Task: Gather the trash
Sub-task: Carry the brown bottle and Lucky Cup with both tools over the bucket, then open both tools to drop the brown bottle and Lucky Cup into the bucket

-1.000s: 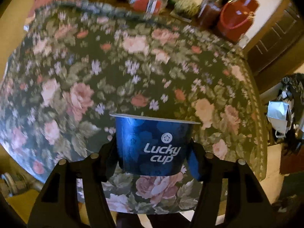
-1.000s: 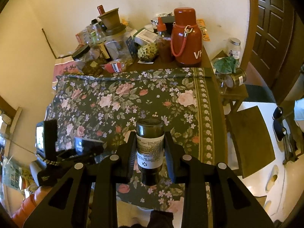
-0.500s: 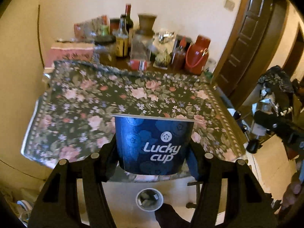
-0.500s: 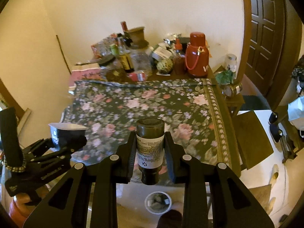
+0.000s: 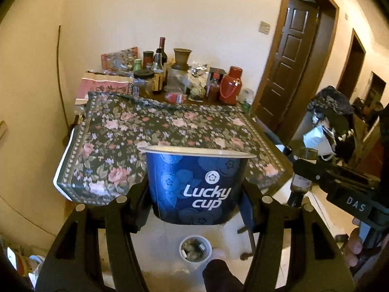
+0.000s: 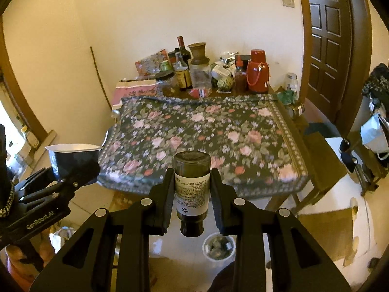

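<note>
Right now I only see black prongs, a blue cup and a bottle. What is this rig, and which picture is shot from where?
No robot: a person carries a pair of hand-held tongs in each hand, with a camera looking along each pair. In the left view, the left tongs grip a blue Lucky cup. In the right view, the right tongs grip a dark labelled bottle, neck down. Beyond lies a table with a floral cloth, jars and bottles crowded at its far end. On the floor below sits a small white bin.

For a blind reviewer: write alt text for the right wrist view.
The right gripper clamps a dark glass bottle, neck down, above a white trash bin on the floor. Beyond lies a floral tablecloth; at left, the left gripper holds a blue cup.
</note>
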`<state>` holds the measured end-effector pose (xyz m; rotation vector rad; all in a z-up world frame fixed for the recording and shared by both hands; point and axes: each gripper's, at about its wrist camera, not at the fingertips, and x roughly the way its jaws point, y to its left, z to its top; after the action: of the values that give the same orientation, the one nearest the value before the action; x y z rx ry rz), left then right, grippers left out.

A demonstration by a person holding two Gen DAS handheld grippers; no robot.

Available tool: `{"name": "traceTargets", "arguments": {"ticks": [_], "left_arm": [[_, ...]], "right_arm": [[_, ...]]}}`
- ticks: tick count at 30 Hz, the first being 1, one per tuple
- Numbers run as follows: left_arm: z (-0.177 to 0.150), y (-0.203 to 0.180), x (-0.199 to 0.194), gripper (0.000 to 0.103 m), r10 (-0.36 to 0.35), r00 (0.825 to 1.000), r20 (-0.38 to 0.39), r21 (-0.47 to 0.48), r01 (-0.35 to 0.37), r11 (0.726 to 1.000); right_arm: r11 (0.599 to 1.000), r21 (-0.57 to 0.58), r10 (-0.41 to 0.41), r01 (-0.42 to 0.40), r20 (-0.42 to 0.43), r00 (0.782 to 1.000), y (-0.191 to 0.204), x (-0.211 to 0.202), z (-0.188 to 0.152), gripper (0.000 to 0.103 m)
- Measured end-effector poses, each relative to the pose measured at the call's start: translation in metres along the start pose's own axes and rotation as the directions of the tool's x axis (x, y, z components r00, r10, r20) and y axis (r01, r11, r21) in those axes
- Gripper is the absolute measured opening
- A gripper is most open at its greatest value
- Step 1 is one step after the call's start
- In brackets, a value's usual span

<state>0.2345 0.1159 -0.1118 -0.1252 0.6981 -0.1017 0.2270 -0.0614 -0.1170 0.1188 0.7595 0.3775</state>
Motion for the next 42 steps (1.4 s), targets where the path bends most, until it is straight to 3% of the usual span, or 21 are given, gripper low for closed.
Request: {"name": "traceTargets", "arguments": {"ticks": [10, 20, 31, 35, 39, 42], "left_arm": [[-0.036, -0.009, 0.000, 0.060, -0.010, 0.996, -0.089, -0.032, 0.007, 0.999], [-0.093, -0.019, 0.072, 0.060, -0.017, 0.967, -0.252, -0.106, -0.011, 0.994], [-0.185, -0.007, 0.169, 0.060, 0.007, 0.919, -0.394, -0.170, -0.080, 0.982], [-0.217, 0.005, 0.200, 0.060, 0.017, 0.906, -0.423, -0.202, -0.112, 0.973], [-0.241, 0.014, 0.226, 0.060, 0.014, 0.895, -0.446, -0.226, -0.128, 0.966], [-0.255, 0.016, 0.246, 0.060, 0.017, 0.885, -0.465, -0.224, -0.136, 0.965]], "right_arm": [[1.000, 0.001, 0.028, -0.028, -0.084, 0.996, -0.002, 0.000, -0.033, 0.026], [0.998, 0.006, 0.055, -0.055, -0.208, 0.977, -0.040, 0.052, -0.073, 0.026], [0.998, 0.048, 0.062, -0.047, -0.401, 0.914, -0.089, 0.161, -0.153, 0.026], [0.995, 0.045, 0.095, -0.083, -0.454, 0.886, -0.096, 0.202, -0.178, 0.026], [0.991, 0.045, 0.134, -0.127, -0.461, 0.877, -0.098, 0.232, -0.194, 0.026], [0.990, 0.044, 0.136, -0.130, -0.473, 0.870, -0.102, 0.250, -0.200, 0.036]]}}
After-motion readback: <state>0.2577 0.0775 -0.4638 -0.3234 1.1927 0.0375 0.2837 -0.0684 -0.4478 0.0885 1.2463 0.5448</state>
